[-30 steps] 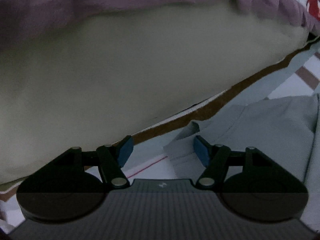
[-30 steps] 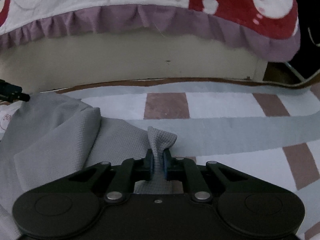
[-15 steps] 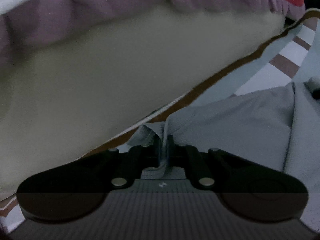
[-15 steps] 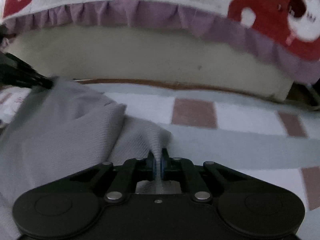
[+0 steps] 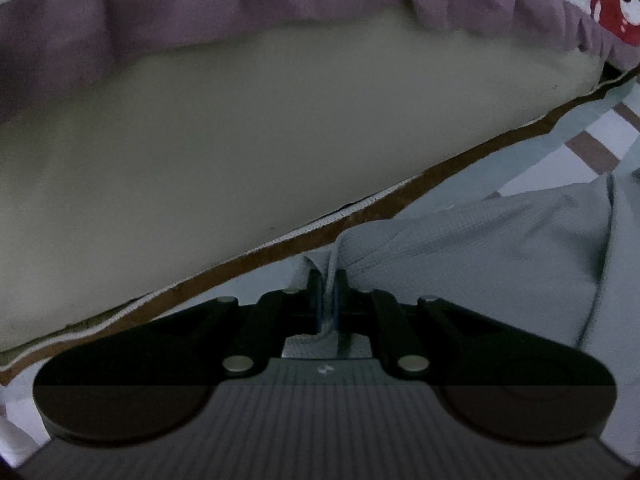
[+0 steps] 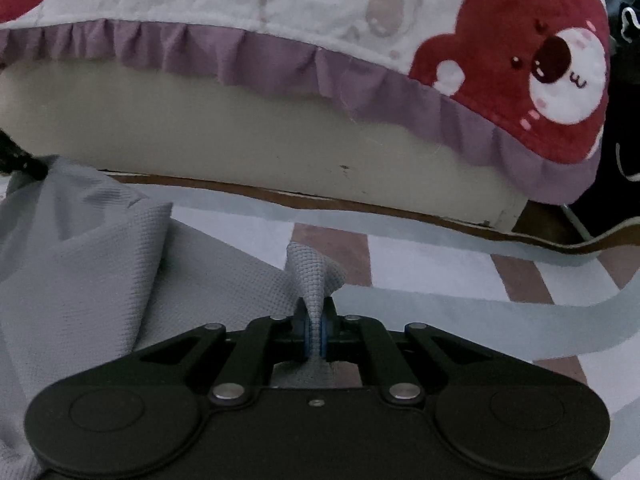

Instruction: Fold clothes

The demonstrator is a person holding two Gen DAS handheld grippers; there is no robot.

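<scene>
A grey waffle-knit garment (image 5: 500, 248) lies on a checked sheet (image 6: 460, 264) of pale blue, white and brown squares. My left gripper (image 5: 329, 280) is shut on a bunched edge of the garment, the cloth pinched between its blue pads. In the right wrist view the same grey garment (image 6: 92, 280) spreads to the left, and my right gripper (image 6: 315, 312) is shut on another corner of it, which stands up in a small peak above the fingers. The tip of the other gripper (image 6: 20, 160) shows at the far left edge.
A cream mattress side (image 6: 240, 136) rises just beyond the sheet. A quilt with a purple ruffle (image 6: 280, 68) and red cartoon bears (image 6: 520, 60) hangs over it. A brown border (image 5: 280, 252) edges the sheet. Dark objects (image 6: 620, 100) sit at the far right.
My left gripper went from open beside the garment's edge to shut on it. My right gripper kept its hold on the corner and tilted slightly.
</scene>
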